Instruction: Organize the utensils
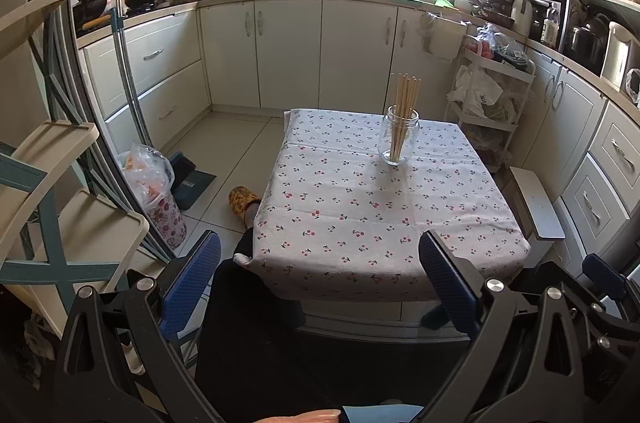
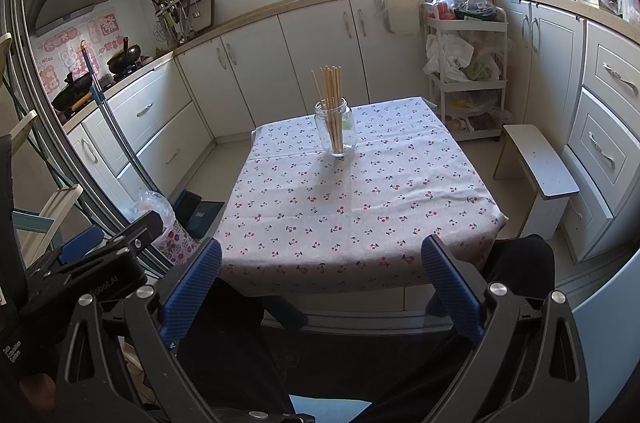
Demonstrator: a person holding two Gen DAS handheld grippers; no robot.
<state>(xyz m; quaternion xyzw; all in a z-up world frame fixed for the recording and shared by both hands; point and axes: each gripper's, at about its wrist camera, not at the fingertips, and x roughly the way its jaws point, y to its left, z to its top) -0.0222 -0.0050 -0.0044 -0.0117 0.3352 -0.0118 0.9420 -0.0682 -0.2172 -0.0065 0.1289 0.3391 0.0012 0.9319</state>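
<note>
A clear glass jar (image 1: 399, 139) (image 2: 335, 131) stands upright toward the far side of a small table with a cherry-print cloth (image 1: 360, 207) (image 2: 352, 199). Several wooden chopsticks (image 1: 404, 103) (image 2: 331, 95) stand bundled inside the jar, tips fanning out above its mouth. My left gripper (image 1: 320, 263) is open and empty, held back off the table's near edge. My right gripper (image 2: 322, 263) is likewise open and empty, short of the near edge. The left gripper's body (image 2: 96, 255) shows at the lower left of the right wrist view.
White cabinets run around the kitchen. A small white stool (image 2: 540, 175) stands right of the table, with a white rolling cart (image 2: 464, 71) behind it. A patterned bin with a plastic bag (image 1: 160, 199) and a mop handle (image 1: 124, 55) are at the left. A person's dark-trousered legs and slipper (image 1: 242, 201) lie by the near edge.
</note>
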